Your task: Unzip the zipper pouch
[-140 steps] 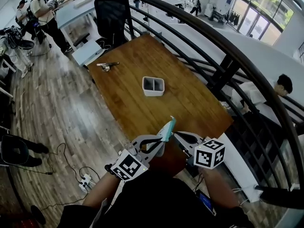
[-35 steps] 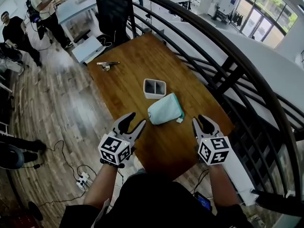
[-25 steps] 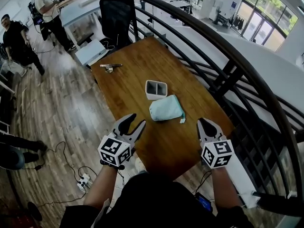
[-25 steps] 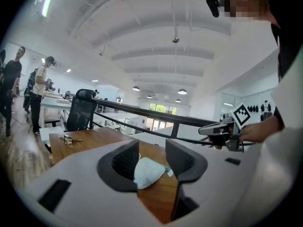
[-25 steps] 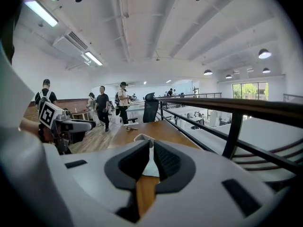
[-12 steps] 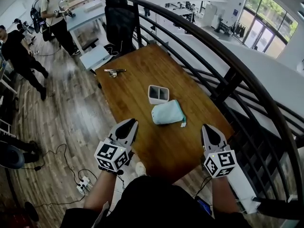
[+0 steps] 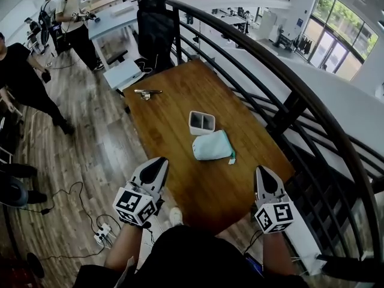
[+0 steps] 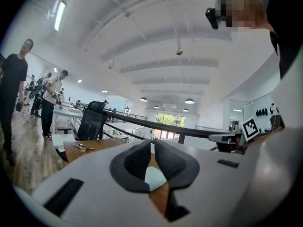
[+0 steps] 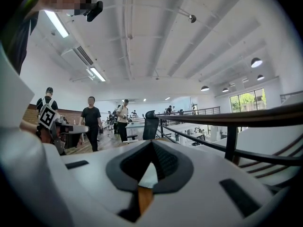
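Two grippers, both empty: the left gripper had just been closing, and its dark ribbed pads met at the tips with nothing between them; the right gripper likewise stood closed. The pouch, soft pale-teal fabric with rounded corners, lay flat on the brown wooden table. It was just beside a white rectangular two-cell box and well apart from both grippers.

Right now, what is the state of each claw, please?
Left claw: closed, its jaws have just been closing, nothing between them.
Right claw: closed, holding nothing.
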The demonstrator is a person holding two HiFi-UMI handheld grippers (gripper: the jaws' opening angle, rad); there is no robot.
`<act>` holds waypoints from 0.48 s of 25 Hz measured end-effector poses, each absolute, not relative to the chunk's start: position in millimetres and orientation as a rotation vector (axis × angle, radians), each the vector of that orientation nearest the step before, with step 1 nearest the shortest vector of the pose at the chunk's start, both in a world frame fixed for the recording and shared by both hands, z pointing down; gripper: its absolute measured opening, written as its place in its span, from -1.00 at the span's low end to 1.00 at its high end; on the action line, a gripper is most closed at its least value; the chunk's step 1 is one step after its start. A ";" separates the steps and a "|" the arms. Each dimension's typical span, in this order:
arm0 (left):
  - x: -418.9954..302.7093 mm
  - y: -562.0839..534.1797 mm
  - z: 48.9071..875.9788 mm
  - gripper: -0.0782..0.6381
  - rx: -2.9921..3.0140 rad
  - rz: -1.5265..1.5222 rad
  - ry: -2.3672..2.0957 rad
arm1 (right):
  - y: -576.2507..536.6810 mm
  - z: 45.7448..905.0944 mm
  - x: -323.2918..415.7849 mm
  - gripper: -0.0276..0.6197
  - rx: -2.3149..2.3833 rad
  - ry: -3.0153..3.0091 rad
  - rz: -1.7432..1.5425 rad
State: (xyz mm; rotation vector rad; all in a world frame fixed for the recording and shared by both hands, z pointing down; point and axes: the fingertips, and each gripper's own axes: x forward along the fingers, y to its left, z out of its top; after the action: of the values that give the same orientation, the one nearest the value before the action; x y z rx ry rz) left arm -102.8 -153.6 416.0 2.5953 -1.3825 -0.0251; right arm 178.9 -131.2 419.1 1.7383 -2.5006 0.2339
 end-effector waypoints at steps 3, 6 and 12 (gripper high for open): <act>-106.4 -156.0 414.2 -0.69 2.598 -0.026 -1.383 | -132.6 419.9 180.8 -0.93 1.754 -2.496 0.255; -108.4 -156.9 411.6 -0.69 2.603 -0.029 -1.386 | -132.3 419.0 178.1 -0.93 1.750 -2.500 0.252; -105.8 -155.3 408.4 -0.69 2.622 -0.041 -1.381 | -131.2 416.3 174.2 -0.93 1.743 -2.501 0.223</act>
State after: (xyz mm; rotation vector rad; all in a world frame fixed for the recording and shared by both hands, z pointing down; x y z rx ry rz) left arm -105.8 -155.3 408.4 2.6215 -1.3807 -0.0408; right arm 174.2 -131.2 416.3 1.7434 -2.5010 0.2230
